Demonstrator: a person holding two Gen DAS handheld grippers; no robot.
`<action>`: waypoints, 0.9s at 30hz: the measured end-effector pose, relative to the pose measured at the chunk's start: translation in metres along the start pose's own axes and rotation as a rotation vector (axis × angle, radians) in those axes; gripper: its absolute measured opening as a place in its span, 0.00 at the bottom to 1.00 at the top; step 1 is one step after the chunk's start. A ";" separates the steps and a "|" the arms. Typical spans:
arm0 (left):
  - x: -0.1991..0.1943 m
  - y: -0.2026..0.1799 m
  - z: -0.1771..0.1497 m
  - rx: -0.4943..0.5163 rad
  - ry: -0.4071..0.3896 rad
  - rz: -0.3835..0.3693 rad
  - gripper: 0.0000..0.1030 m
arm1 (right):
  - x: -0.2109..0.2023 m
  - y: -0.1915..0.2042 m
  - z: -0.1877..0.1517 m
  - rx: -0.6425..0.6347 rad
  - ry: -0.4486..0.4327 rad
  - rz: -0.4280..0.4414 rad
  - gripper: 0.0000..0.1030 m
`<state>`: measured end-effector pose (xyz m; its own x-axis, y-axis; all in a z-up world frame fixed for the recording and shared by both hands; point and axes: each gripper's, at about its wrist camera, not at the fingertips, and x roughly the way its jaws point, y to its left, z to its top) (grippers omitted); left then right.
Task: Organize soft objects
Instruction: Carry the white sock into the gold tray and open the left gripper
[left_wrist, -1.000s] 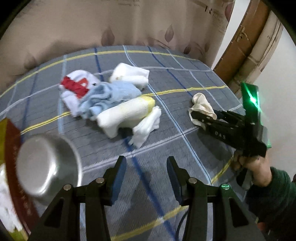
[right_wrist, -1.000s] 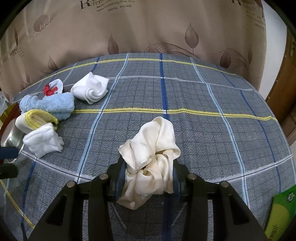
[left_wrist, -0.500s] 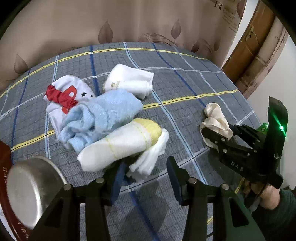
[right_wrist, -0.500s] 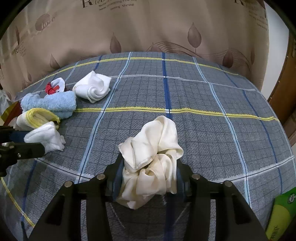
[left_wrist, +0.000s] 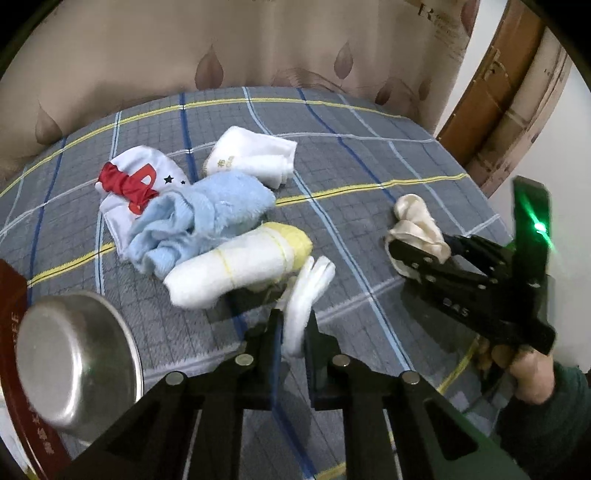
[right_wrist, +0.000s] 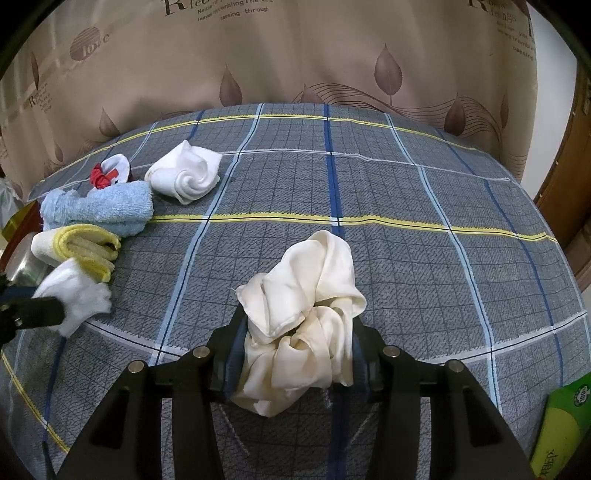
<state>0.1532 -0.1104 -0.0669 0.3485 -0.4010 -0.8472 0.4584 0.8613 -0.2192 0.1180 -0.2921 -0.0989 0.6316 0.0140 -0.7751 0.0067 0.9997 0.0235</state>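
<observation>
My left gripper is shut on a small white cloth, pinched thin between its pads at the near end of a pile. Behind it lie a white roll with a yellow end, a light blue towel, a white garment with red print and a folded white cloth. My right gripper is shut on a crumpled cream cloth over the plaid bedspread. From the right wrist view the left gripper and its white cloth show at the left edge.
A steel bowl sits on a dark red box at the near left. A green and yellow packet lies at the near right. A brown leaf-print curtain hangs behind the bed. A wooden door frame stands at the right.
My left gripper moved forward to the pile and closed on the small white cloth. The right gripper stayed in place with the cream cloth in it.
</observation>
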 end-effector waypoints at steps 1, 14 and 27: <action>-0.003 -0.001 -0.001 -0.001 -0.003 -0.005 0.10 | 0.000 0.000 0.000 0.000 0.000 0.000 0.45; -0.050 -0.009 -0.024 0.004 -0.026 -0.022 0.10 | 0.000 0.000 0.000 0.000 0.000 0.000 0.45; -0.099 0.020 -0.035 -0.059 -0.077 0.049 0.10 | 0.000 0.000 0.000 -0.002 0.000 -0.002 0.44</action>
<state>0.0993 -0.0424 -0.0043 0.4320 -0.3790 -0.8184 0.3911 0.8964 -0.2087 0.1185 -0.2924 -0.0990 0.6314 0.0123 -0.7754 0.0059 0.9998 0.0206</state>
